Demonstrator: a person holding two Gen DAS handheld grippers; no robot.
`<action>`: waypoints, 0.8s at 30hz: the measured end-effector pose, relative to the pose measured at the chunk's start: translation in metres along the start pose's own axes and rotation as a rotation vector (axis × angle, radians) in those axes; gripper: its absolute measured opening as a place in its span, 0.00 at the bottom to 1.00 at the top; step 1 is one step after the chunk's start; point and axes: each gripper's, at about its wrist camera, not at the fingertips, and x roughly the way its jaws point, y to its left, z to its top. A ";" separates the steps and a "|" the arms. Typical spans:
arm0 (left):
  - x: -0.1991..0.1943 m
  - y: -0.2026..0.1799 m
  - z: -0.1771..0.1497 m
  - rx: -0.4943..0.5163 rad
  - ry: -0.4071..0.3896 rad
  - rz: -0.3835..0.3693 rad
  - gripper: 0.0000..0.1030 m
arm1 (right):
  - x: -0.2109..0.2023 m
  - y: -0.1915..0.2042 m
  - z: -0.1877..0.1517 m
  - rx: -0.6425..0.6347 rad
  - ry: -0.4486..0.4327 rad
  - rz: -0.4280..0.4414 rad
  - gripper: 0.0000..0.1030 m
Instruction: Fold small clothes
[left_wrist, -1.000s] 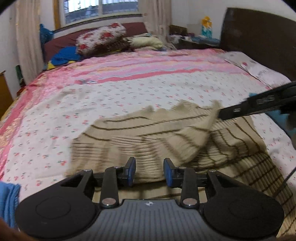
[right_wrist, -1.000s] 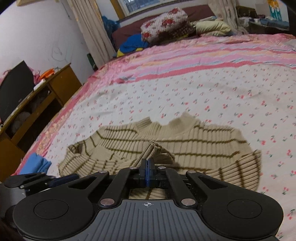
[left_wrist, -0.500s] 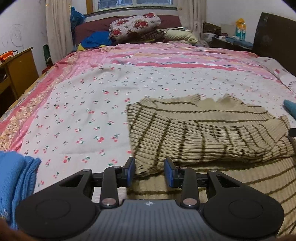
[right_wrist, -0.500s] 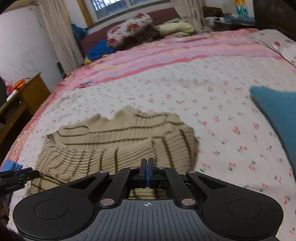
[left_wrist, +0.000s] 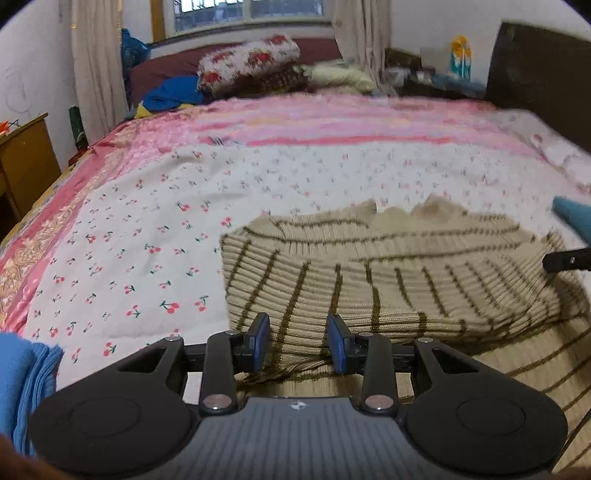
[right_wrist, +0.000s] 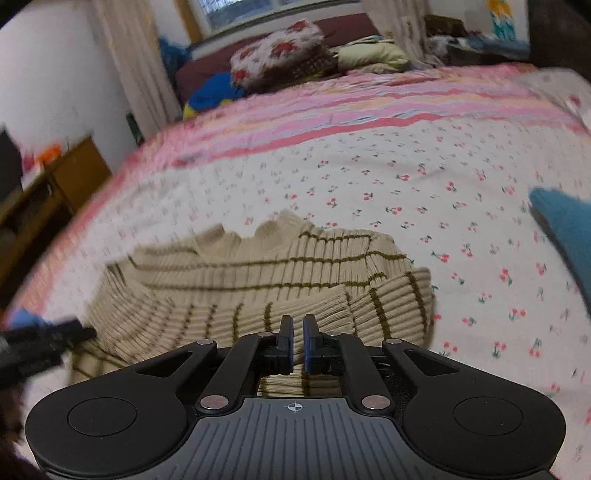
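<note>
A beige sweater with thin brown stripes (left_wrist: 388, 280) lies on the bed, both sleeves folded across its body. It also shows in the right wrist view (right_wrist: 258, 284). My left gripper (left_wrist: 298, 341) is open, low over the sweater's near left edge, holding nothing. My right gripper (right_wrist: 298, 341) has its jaws a small gap apart over the folded sleeve cuff, and nothing is pinched between them. The tip of the right gripper (left_wrist: 565, 258) shows at the sweater's right side in the left wrist view.
The bed has a white cherry-print sheet (left_wrist: 147, 236) with a pink band further back. A blue knit garment (left_wrist: 22, 384) lies at the near left, a teal one (right_wrist: 565, 229) to the right. Pillows (left_wrist: 251, 66) are at the far end, a wooden cabinet (left_wrist: 22, 158) at the left.
My right gripper carried the sleeve across the sweater's body, then opened a little and let it go. The left gripper stayed open and shifted slightly.
</note>
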 end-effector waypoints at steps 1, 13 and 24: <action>0.005 -0.001 -0.001 0.010 0.024 0.013 0.40 | 0.006 0.001 -0.001 -0.016 0.019 -0.023 0.08; 0.000 -0.007 0.000 0.038 0.044 0.043 0.40 | -0.006 0.014 -0.007 -0.119 -0.027 -0.071 0.08; -0.001 -0.009 0.014 0.025 -0.003 0.025 0.40 | 0.003 0.039 0.004 -0.198 -0.083 -0.028 0.08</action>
